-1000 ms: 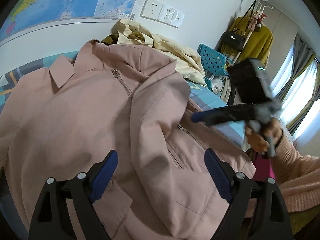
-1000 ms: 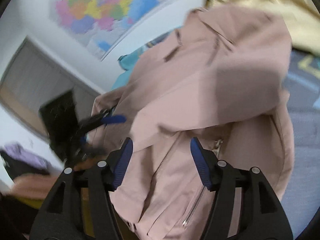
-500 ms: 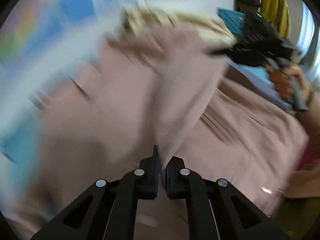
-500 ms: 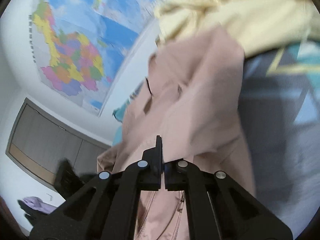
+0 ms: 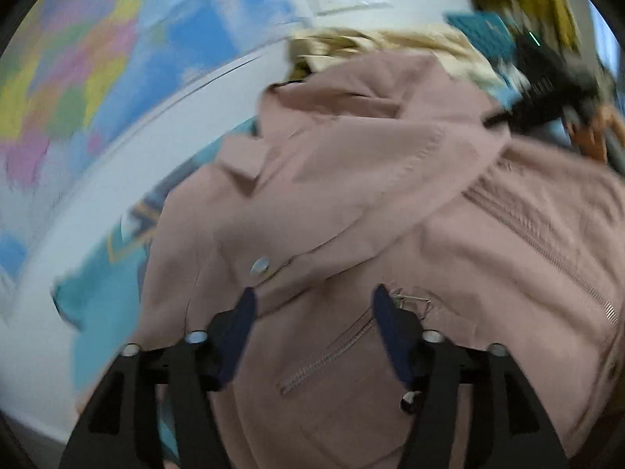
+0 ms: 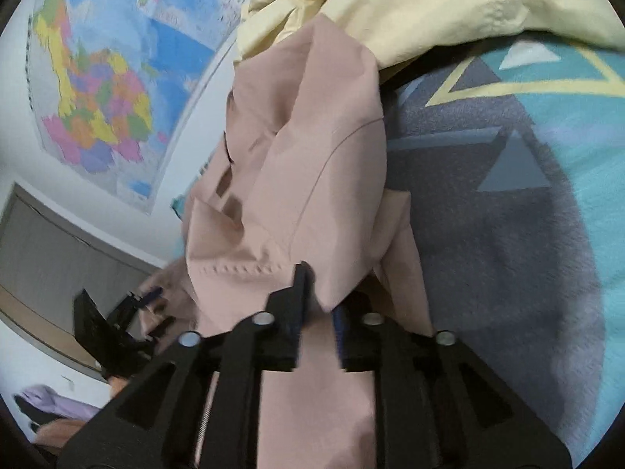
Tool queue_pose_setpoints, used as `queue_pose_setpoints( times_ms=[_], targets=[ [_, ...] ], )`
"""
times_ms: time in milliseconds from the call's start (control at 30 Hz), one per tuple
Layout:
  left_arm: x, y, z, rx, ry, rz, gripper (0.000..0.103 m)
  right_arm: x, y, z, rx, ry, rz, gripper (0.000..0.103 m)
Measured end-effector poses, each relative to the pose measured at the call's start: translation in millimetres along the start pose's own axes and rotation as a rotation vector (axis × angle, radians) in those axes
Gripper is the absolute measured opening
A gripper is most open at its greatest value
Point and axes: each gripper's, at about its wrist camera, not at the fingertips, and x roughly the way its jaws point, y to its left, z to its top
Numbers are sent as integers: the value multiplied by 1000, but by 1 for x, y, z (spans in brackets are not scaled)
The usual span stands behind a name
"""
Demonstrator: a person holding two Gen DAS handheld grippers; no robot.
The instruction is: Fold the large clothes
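A dusty-pink zip jacket [image 5: 390, 179] lies spread on the bed, one sleeve folded slantwise across its chest. My left gripper [image 5: 314, 312] hovers just over the lower front by the pocket zip. Its jaws are opening wide and nothing is pinched between them. In the right wrist view the jacket [image 6: 304, 164] runs away from me in a long bunched fold. My right gripper [image 6: 318, 301] sits at that fold's near end, its jaws opening with pink fabric still lying in the narrow gap. The hand [image 5: 593, 133] carrying the right gripper shows blurred at the jacket's far right.
A cream-yellow garment [image 6: 429, 4] is heaped beyond the jacket against the wall. The bedspread [image 6: 508, 195] is teal and grey with yellow lines. A coloured map [image 6: 97, 78] hangs on the wall, with grey cupboard doors [image 6: 47, 242] below left. A teal chair [image 5: 480, 35] stands past the bed.
Both grippers stood open a second ago, were shut on pink fabric half a second ago, and now have parted again. The left view has swung left and lower over the jacket front.
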Motion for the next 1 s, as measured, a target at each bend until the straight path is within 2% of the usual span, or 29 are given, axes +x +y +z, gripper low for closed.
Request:
queue_pose_setpoints(
  times_ms=[67,133,200,267,300,400,467,500,533,567,633,767,867,1000],
  targets=[
    [-8,14,0,-63,-24,-16,75,-6,11,-3,-53,4,-35,29],
    [-6,30,12,-121,-35,-26,88,-14,29,-5,-138,7,-69,37],
    [3,37,23,-160,-25,-53,88,-22,47,-8,-228,-1,-105,38],
    [23,44,33,-193,24,-52,88,-29,66,-9,-321,-26,-144,41],
    [32,46,36,-206,54,-49,88,-30,70,-8,-341,-38,-155,44],
    [75,57,46,-267,164,-64,88,-24,78,1,-371,-52,-178,44],
    [90,58,47,-269,196,-65,81,-16,77,8,-360,-37,-173,45],
    [94,57,47,-255,196,-53,71,-15,78,9,-362,-37,-171,44],
    [95,54,47,-236,188,-34,52,-13,79,9,-370,-38,-169,44],
    [94,52,49,-226,186,4,42,-12,80,10,-378,-34,-171,44],
    [90,57,52,-243,176,29,10,-9,78,14,-378,-39,-184,45],
    [67,96,57,-360,96,148,5,-2,80,26,-367,-57,-207,45],
    [64,115,51,-398,107,173,5,3,78,36,-375,-83,-237,45],
    [77,115,39,-371,161,197,10,22,78,46,-412,-81,-264,47]
  ],
)
